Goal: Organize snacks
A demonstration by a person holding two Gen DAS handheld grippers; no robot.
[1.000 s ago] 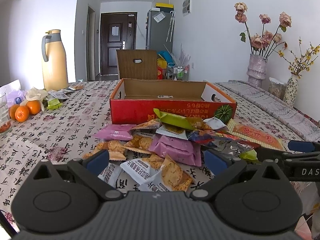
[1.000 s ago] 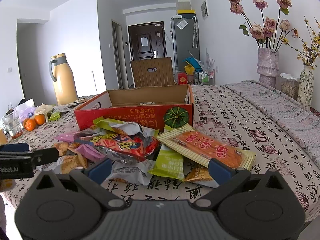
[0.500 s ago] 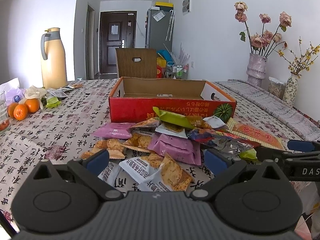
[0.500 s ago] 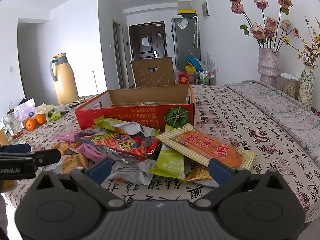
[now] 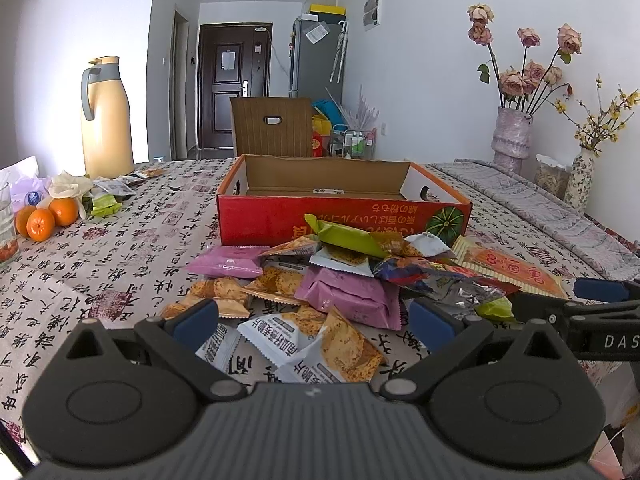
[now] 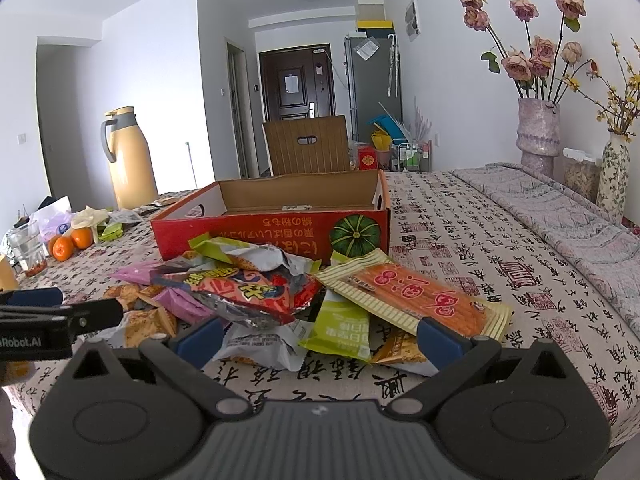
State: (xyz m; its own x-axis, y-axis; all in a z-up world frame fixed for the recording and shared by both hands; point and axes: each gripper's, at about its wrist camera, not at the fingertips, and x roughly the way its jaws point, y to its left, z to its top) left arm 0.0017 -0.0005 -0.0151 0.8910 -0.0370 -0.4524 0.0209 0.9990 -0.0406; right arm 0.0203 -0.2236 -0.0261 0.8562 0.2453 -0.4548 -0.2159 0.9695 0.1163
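A heap of snack packets lies on the patterned tablecloth in front of an open red cardboard box, which looks empty. My left gripper is open and empty, just above the near white-and-orange cracker packets. My right gripper is open and empty, low over the green packet and beside the long orange packet. The box also shows in the right wrist view. Each gripper shows at the edge of the other's view.
A yellow thermos jug, oranges and small packets sit at the left. Vases of dried flowers stand at the far right. A chair back rises behind the box. A folded grey cloth lies on the right.
Both grippers have stayed almost still. The left view has drifted slightly to the right and nearer the heap. Nothing was picked up.
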